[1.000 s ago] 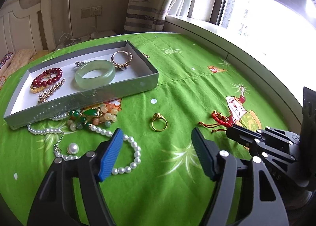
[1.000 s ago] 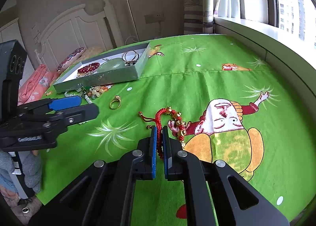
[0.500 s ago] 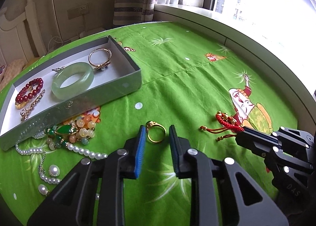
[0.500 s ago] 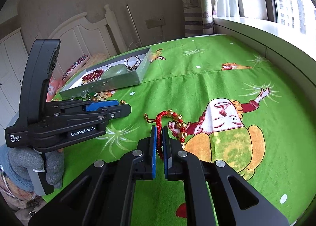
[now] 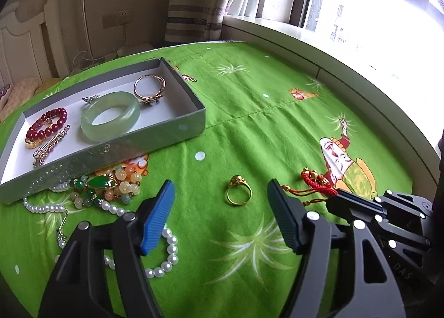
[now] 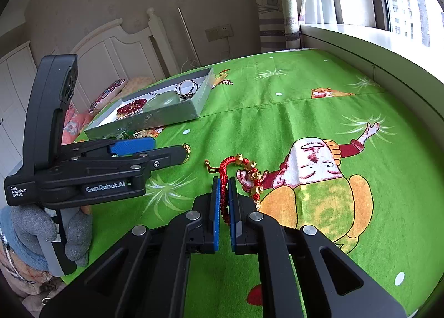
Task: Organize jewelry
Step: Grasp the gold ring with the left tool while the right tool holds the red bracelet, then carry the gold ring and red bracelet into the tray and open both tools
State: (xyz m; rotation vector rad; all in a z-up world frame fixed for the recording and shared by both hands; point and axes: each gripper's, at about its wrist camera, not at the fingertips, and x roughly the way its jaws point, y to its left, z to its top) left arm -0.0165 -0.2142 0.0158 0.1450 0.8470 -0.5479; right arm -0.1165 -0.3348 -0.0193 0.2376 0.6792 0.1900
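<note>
My left gripper [image 5: 220, 198] is open, its blue pads on either side of a gold ring [image 5: 238, 191] that lies on the green cloth just ahead of it. My right gripper [image 6: 223, 187] is shut on a red cord bracelet with gold beads [image 6: 247, 169]; the bracelet's far end rests on the cloth. The same bracelet [image 5: 316, 183] shows right of the ring in the left wrist view. A grey jewelry box [image 5: 177, 134] at the left holds a jade bangle [image 5: 111, 115], a red bead bracelet [image 5: 45, 125] and gold rings [image 5: 149, 89].
A pearl necklace [image 5: 166, 251] and a green-stone bead strand [image 5: 102, 183] lie in front of the box. A window ledge [image 5: 347, 68] borders the cloth on the right. A bed headboard [image 6: 116, 48] stands behind.
My left gripper was open, narrowed around the ring half a second ago, and stands wide open again; the ring still lies on the cloth. My right gripper stays shut on the red bracelet.
</note>
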